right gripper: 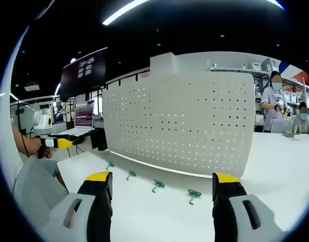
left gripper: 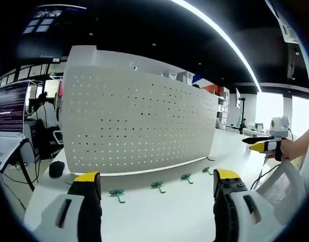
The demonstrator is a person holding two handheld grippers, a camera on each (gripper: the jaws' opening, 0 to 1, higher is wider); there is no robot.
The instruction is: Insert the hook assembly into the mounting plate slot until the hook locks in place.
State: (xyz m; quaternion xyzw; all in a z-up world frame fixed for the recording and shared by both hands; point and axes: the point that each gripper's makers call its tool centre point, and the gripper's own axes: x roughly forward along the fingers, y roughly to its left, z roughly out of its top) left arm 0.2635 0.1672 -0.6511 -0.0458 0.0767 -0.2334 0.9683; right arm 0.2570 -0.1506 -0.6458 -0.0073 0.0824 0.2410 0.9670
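**Both grippers held apart, fingers spread and empty**

The left gripper (left gripper: 156,189) is held with its yellow-tipped fingers (left gripper: 87,177) spread wide, nothing gripped between them. The right gripper (right gripper: 162,189) is likewise held with its fingers (right gripper: 225,178) parted and empty. In the left gripper view, the right gripper is seen far right, carried in a hand (left gripper: 295,149). In the right gripper view, the left gripper is seen far left, carried in a hand (right gripper: 31,147).

Bare table (left gripper: 159,214) ahead; four green hooks (left gripper: 158,186) lined before upright pegboard (left gripper: 139,121) barring way.
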